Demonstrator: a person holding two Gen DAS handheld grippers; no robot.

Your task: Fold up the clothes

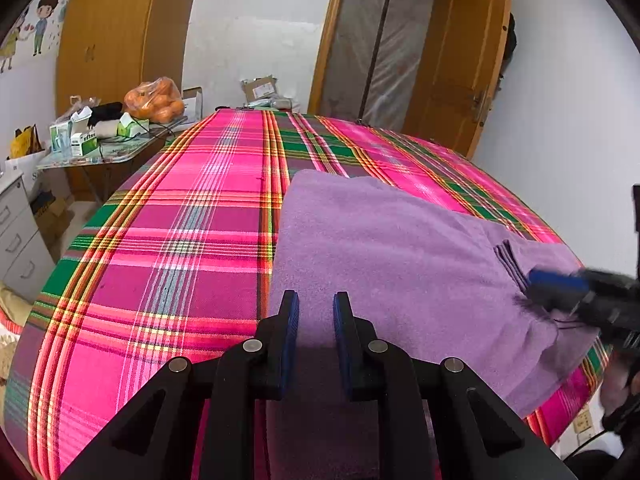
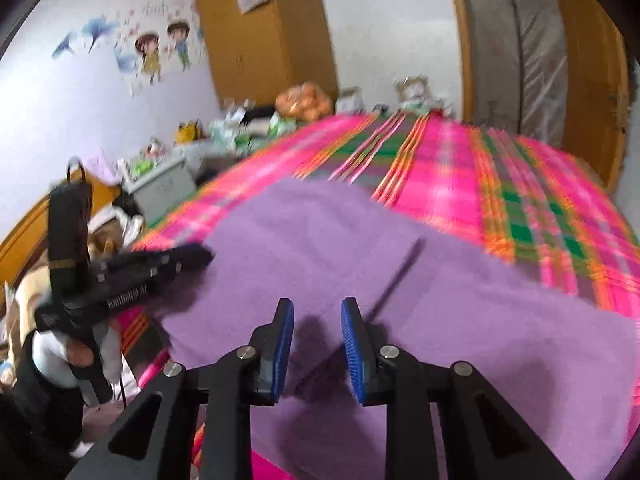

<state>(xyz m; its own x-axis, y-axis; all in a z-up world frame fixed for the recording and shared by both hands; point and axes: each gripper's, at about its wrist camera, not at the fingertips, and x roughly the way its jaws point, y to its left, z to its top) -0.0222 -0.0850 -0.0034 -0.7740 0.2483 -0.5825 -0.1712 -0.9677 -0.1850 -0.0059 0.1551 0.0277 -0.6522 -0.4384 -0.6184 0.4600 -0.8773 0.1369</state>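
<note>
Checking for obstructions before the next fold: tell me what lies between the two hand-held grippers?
Only bare purple towel; the right wrist view shows nothing else between the left hand-held gripper and the right hand-held gripper.

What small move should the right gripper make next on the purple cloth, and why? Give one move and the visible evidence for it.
Probably close the right gripper on the purple cloth at its near edge. Its jaws stand apart over the fabric with nothing pinched, and the cloth lies folded but loose on the plaid bedspread. The left gripper also holds nothing at the other end.
</note>
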